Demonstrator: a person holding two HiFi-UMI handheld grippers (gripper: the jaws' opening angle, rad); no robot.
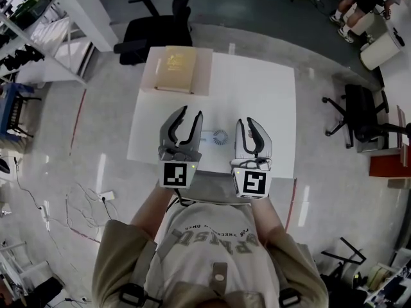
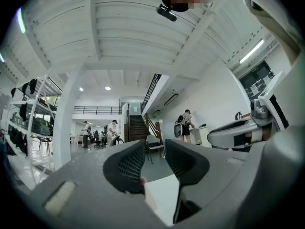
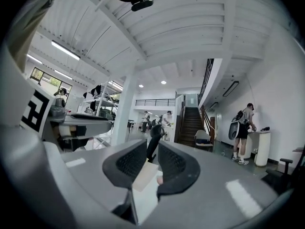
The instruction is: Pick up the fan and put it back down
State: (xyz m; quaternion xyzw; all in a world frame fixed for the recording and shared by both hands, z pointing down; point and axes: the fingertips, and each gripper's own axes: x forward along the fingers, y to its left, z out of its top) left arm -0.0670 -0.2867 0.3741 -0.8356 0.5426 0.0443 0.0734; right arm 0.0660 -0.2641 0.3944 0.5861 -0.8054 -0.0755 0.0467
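Observation:
A small white fan (image 1: 220, 136) with a round grille lies on the white table (image 1: 270, 95), near its front edge. Both grippers are held high above the table, close to the person's chest, with the fan showing between them far below. My left gripper (image 1: 191, 113) has its jaws apart with nothing in them; in the left gripper view (image 2: 155, 149) only the room shows through the gap. My right gripper (image 1: 246, 122) has a narrower gap, also empty, and in the right gripper view (image 3: 152, 151) it points level across the hall. Neither gripper touches the fan.
A tan box (image 1: 174, 69) sits at the table's far left corner. A black office chair (image 1: 151, 27) stands beyond the table and another (image 1: 359, 114) to the right. Shelving (image 1: 26, 24) lines the left. Cables (image 1: 77, 197) lie on the floor. People stand in the hall (image 3: 243, 128).

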